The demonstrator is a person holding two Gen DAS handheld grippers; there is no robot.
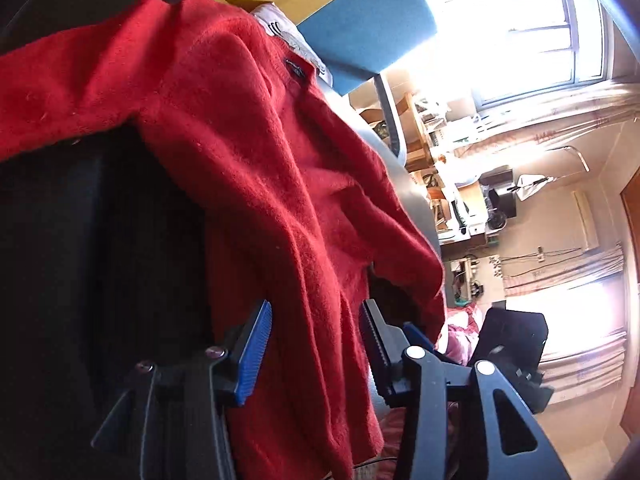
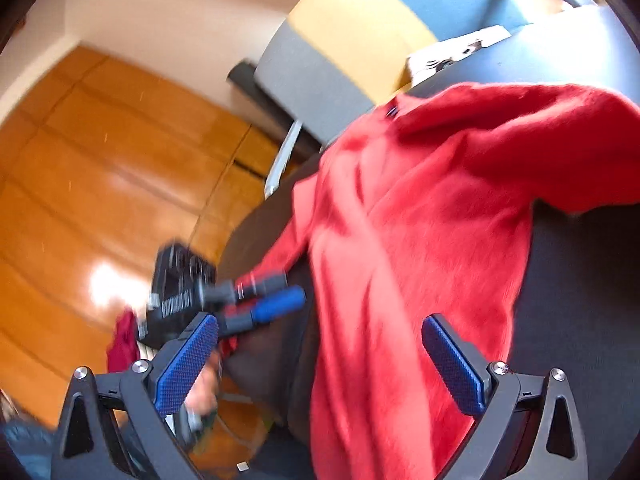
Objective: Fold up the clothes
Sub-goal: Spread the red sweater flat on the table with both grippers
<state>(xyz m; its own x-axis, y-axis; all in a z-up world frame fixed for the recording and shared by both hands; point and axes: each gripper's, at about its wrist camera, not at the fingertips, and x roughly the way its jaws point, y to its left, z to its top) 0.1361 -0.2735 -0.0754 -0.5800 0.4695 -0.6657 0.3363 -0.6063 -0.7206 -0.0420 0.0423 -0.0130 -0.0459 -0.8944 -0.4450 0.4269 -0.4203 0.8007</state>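
Observation:
A red fuzzy sweater point(image 1: 248, 152) lies spread on a dark round table point(image 1: 60, 240), its lower part hanging over the table edge. My left gripper point(image 1: 316, 340) is open, its blue-padded fingers on either side of the hanging sweater fabric. In the right wrist view the sweater point(image 2: 420, 220) also drapes over the table point(image 2: 580, 280). My right gripper point(image 2: 320, 360) is open with the sweater's lower part between its fingers. The left gripper point(image 2: 256, 296) shows there at the sweater's left edge, blurred.
A white printed paper point(image 1: 288, 28) lies on the table beyond the sweater's collar. A blue chair point(image 1: 372, 28) and a yellow panel point(image 2: 360, 32) stand behind the table. Wooden floor point(image 2: 100, 180) lies on the left. A black device point(image 1: 512, 348) sits lower right.

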